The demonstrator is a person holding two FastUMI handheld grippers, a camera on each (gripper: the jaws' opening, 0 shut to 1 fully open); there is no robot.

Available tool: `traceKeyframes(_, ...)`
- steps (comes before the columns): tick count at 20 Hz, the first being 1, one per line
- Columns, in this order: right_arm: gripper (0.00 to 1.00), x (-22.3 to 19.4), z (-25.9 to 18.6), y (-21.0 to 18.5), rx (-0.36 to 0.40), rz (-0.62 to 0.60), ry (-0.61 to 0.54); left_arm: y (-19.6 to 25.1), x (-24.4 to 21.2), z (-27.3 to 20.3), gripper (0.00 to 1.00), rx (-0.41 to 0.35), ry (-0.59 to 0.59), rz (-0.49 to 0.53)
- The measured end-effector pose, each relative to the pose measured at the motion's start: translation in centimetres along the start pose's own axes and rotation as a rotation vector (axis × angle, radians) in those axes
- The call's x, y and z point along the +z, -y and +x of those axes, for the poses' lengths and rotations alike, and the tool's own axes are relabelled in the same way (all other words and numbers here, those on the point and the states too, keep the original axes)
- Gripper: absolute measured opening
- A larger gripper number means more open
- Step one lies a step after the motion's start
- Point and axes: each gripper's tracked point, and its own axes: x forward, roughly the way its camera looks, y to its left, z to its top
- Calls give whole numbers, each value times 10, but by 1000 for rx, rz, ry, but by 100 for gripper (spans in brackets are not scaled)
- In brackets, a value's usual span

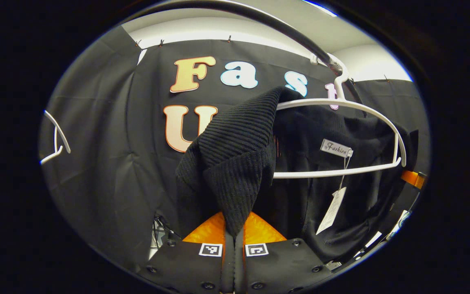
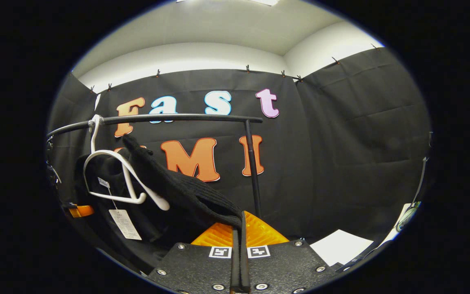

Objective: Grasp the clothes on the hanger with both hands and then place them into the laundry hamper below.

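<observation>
Clothes (image 1: 235, 163), a black knit top, hung half off the white hanger (image 1: 341, 139) on the rail (image 2: 169, 119), each shoulder pinched in a closed gripper, left (image 1: 234, 233) and right (image 2: 239, 228), stretched between them.

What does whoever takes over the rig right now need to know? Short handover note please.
Left gripper: shut on the black knit garment, pinching a fold at one shoulder.
Right gripper: shut on the same garment at the other shoulder.
Garment is partly off the white hanger, which hangs from the black rail; both hanger ends show bare, the body with its paper tag hangs behind the hanger.
Done: both grasps.
Left: pull the garment fully clear of the hanger, lower it into the hamper, release.
</observation>
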Motion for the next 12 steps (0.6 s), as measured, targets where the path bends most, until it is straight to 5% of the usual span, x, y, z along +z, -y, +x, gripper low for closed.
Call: traceKeyframes(12,0,-86,38,21,12,166,-156,-20,30,-11,7,20,45,-9)
